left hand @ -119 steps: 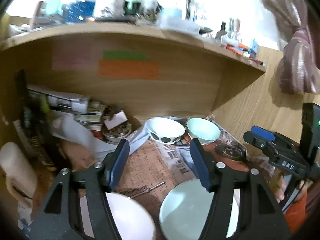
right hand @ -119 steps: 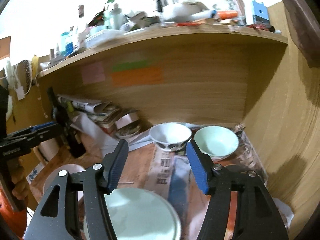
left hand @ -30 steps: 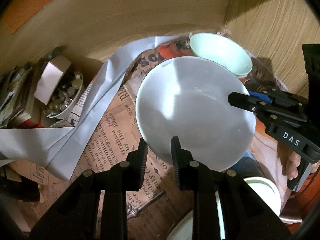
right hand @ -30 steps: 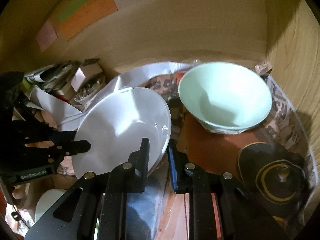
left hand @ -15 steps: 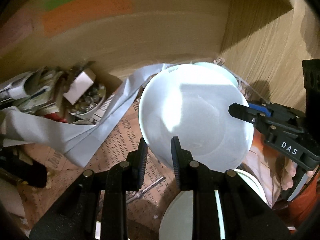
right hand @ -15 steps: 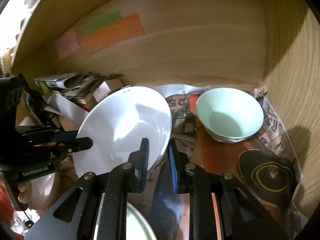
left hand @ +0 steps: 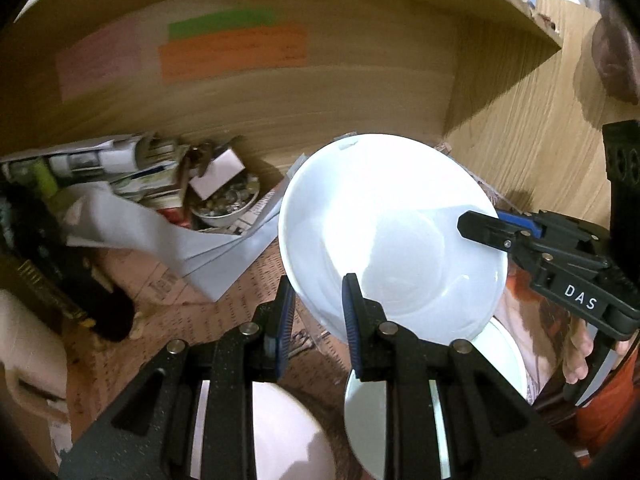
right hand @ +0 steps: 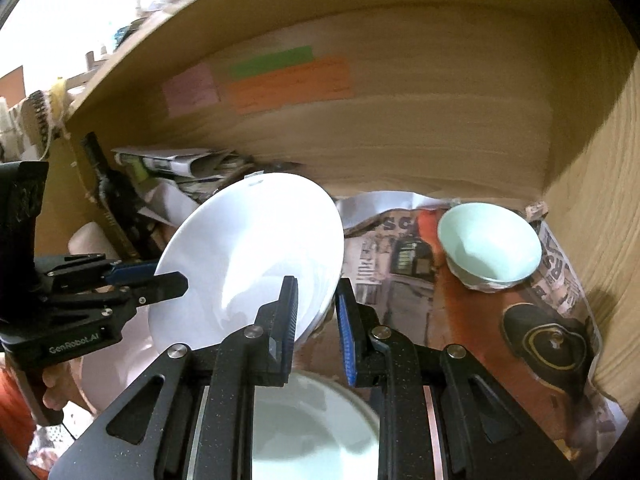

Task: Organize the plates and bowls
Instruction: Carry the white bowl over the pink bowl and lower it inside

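Both grippers held one white bowl (left hand: 394, 236) in the air above the paper-covered desk (left hand: 224, 312), each pinching an opposite stretch of its rim. The left gripper (left hand: 316, 312) had its blue pads closed on the near edge, and the right gripper (right hand: 316, 314) was clamped likewise on the edge nearest its own camera, the bowl tilted so its hollow faced both lenses. The space was hemmed in — a wooden back wall (right hand: 400, 140) with coloured paper notes (right hand: 288, 82), a side panel (right hand: 600, 200) at the right, and a shelf overhead. To the left lay a heap of papers and a small dish of odds and ends (left hand: 226, 204), close under the bowl's far rim. Below the held bowl sat a pale green plate (right hand: 304, 432) and, beside it, a pinkish-white plate (left hand: 280, 436). Only the right wrist view showed the green bowl (right hand: 488, 248) resting near the back corner, well apart from the held one, with a dark lid (right hand: 548, 344) in front of it — the left wrist view had both hidden behind the white bowl. A hand (left hand: 580, 356) showed under the right gripper's handle.
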